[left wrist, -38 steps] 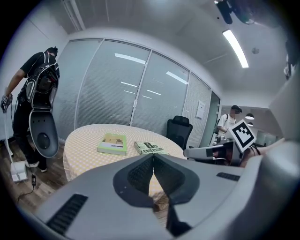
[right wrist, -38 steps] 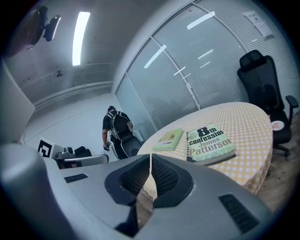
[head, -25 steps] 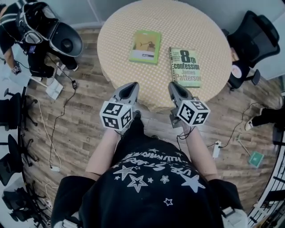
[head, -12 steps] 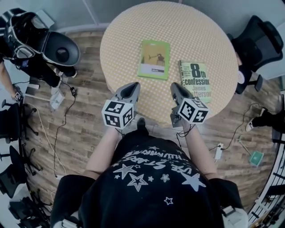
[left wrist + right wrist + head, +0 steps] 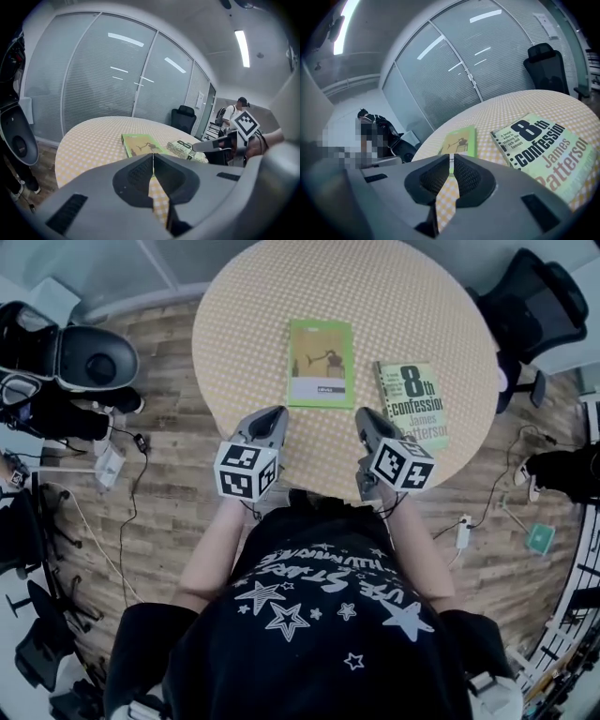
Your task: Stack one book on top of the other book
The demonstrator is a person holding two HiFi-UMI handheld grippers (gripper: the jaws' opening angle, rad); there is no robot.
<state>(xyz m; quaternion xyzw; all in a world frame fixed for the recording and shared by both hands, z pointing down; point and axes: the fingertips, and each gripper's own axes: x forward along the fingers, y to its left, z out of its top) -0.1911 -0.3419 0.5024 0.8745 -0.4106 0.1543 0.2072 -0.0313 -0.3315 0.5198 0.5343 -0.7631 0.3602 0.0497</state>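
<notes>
Head view: on the round counter (image 5: 234, 324), a thin green book (image 5: 320, 363) lies near the middle, with a thicker paperback (image 5: 413, 405) apart toward the right edge. Both look light, stiff and slick, so I'd pinch a free edge. Since earlier, my left gripper (image 5: 270, 416) and right gripper (image 5: 367, 418) have advanced over the near edge. Left gripper view: jaws together, empty. Right gripper view: likewise.

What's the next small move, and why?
Probably open the right claw and ease it to the near edge of the 8th Confession book: it is shut and empty, as is the left claw, and that book lies flat beside the green book, not stacked.
</notes>
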